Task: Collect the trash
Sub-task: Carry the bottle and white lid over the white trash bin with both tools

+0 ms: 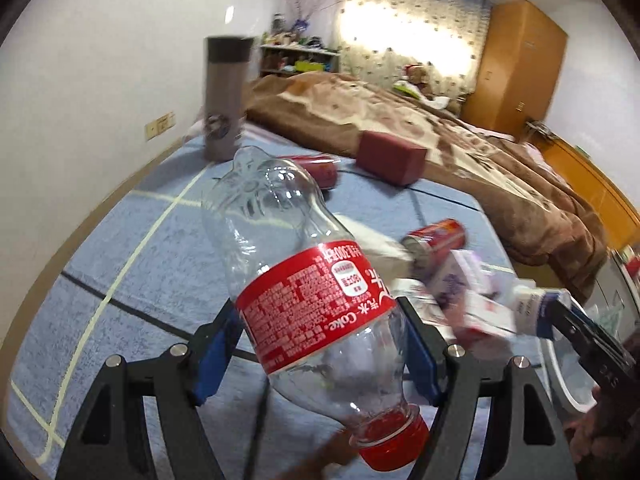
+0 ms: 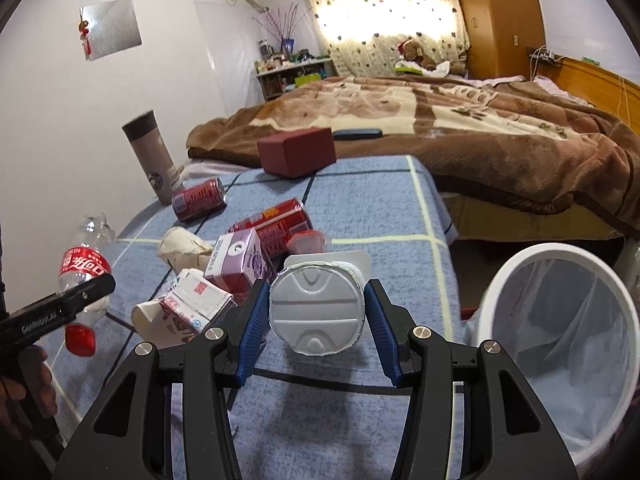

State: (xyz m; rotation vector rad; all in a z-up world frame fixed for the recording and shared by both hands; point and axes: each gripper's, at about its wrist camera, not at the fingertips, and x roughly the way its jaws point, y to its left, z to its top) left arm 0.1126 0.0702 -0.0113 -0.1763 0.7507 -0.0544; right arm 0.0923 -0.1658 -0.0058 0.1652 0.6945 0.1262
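Left tongs (image 1: 320,344) clamp the cola bottle (image 1: 292,256); right tongs (image 2: 318,312) seemingly pinch a yogurt cup (image 2: 318,308).

bottle (image 1: 304,280): clear, red label | bin (image 2: 560,320): white | bedsheet (image 2: 360,208): blue grid

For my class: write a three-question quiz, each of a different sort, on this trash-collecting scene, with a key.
1. True or false: the left gripper grips a Coke bottle.
2. What does the right gripper hold? A) a red can B) a white plastic cup C) a thermos
3. Fill in: the white bin, lined with a bag, stands on the ___ of the right wrist view.

Key: 1 true; 2 B; 3 right.
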